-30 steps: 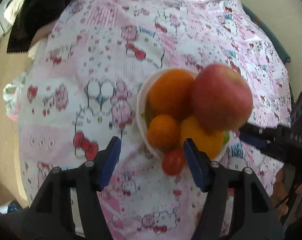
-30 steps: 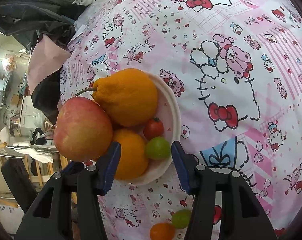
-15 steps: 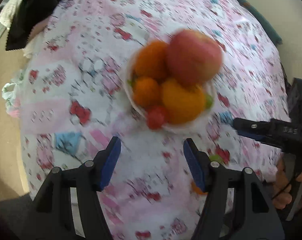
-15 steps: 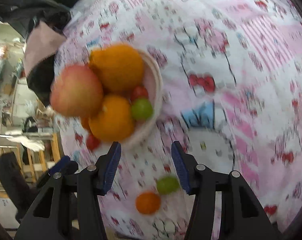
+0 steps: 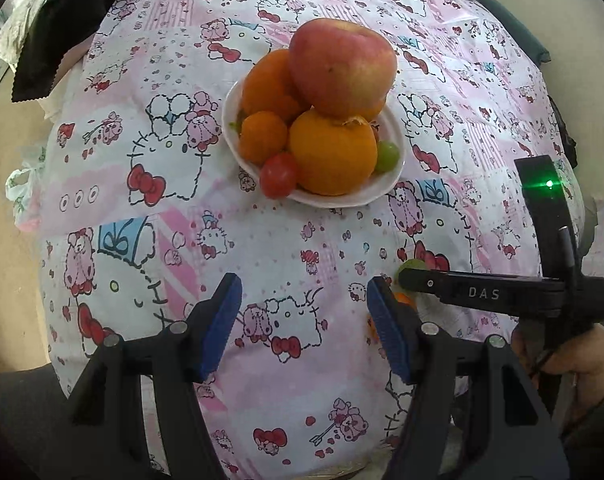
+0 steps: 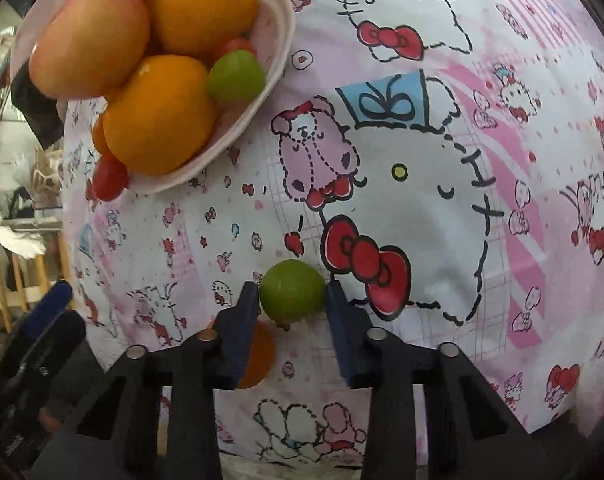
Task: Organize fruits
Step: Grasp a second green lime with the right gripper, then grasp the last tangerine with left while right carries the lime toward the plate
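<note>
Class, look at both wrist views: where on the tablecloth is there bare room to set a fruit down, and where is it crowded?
Free: the tablecloth left of the white bowl, and the stretch between bowl and left gripper. Crowded: the heaped bowl, and the near edge where the right gripper is shut on the green fruit, with a small orange fruit beside it.

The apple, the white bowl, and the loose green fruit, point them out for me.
apple (image 5: 341, 66), left wrist view, middle of its red skin.
white bowl (image 5: 351, 199), left wrist view, near rim.
loose green fruit (image 6: 292, 291), right wrist view, its middle, between the tongs.
</note>
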Demonstrator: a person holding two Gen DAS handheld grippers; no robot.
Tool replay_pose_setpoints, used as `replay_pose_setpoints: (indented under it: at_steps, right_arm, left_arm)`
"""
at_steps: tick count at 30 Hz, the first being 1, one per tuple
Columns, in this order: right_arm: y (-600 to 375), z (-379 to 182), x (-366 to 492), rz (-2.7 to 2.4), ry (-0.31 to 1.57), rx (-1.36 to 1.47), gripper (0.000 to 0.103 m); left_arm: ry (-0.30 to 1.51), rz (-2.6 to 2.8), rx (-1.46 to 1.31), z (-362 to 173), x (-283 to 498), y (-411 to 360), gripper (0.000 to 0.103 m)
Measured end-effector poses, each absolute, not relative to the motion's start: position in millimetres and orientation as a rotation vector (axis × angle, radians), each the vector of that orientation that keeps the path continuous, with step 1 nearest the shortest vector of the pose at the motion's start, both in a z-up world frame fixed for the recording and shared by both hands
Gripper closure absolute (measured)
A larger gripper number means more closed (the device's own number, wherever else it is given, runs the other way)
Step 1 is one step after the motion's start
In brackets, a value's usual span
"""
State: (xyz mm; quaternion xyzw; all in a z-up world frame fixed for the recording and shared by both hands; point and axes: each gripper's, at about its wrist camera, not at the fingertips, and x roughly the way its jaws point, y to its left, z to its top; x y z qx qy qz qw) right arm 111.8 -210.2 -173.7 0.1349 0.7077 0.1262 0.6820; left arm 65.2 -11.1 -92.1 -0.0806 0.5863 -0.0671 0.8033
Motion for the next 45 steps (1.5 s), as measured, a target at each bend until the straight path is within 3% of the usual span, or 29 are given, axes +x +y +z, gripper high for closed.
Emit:
replay_pose_setpoints:
  at_steps: [12,26,28,31,39,45]
  right_arm:
    - [-260,-123,115,0.294,1.411,0.502,0.070]
    - [-307,-104,117,0.243,1.307,0.658,0.070]
    - [-307,-104,117,0.247,1.307,0.661,0.070]
    - [-307,-103,117,0.256,1.303,0.669,0.070]
    - [-304,-98,119,0.279,1.290,0.677,0.070]
    - [-304,-94,119,0.289,1.278,0.687,0.070]
  left_arm:
    - [1.317,-0.170,-0.098,-113,49,-47,0.041]
    - [1.423,-0.203,-0.018,-153,58,-133,0.042]
    - [1.415,-0.190,0.002,-155,58,-136,0.046]
    - [1.403,-0.172,0.047,-156,58,-139,0.066]
    - [1.398,-0.182,0.043,-149,59,-129,0.069]
    - [1.360,-0.178,-0.007,-115,64,-96,0.069]
